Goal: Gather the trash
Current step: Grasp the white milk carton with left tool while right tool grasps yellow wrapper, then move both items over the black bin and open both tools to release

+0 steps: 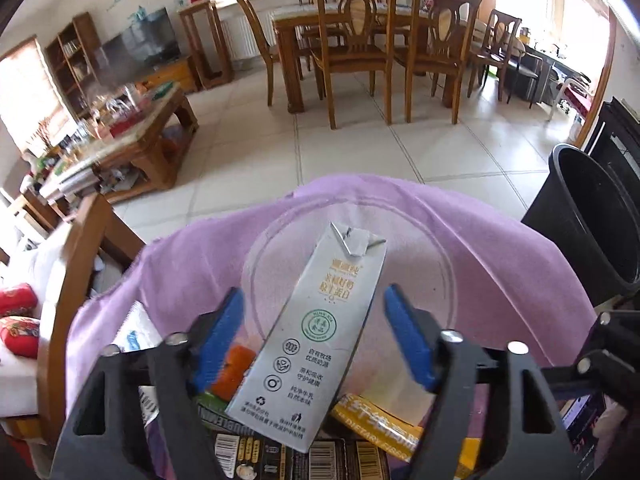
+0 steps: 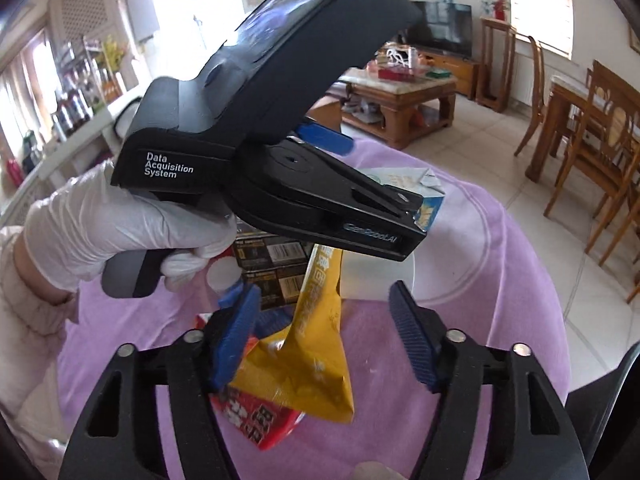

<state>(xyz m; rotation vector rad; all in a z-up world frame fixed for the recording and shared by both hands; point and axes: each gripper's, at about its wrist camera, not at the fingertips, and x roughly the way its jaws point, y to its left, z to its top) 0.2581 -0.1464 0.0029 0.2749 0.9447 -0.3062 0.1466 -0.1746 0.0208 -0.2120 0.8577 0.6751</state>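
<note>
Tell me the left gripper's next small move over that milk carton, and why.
Probably close the jaws. The left gripper is open, its blue fingers on either side of the grey milk carton with gaps showing on both sides, so nothing is gripped yet. The black bin waits to the right for the drop afterwards.

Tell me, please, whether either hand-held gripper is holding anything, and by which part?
Neither holds anything. The left hand-held gripper is open astride the grey milk carton, pads clear of its sides. The right hand-held gripper is open over the yellow wrapper.
</note>
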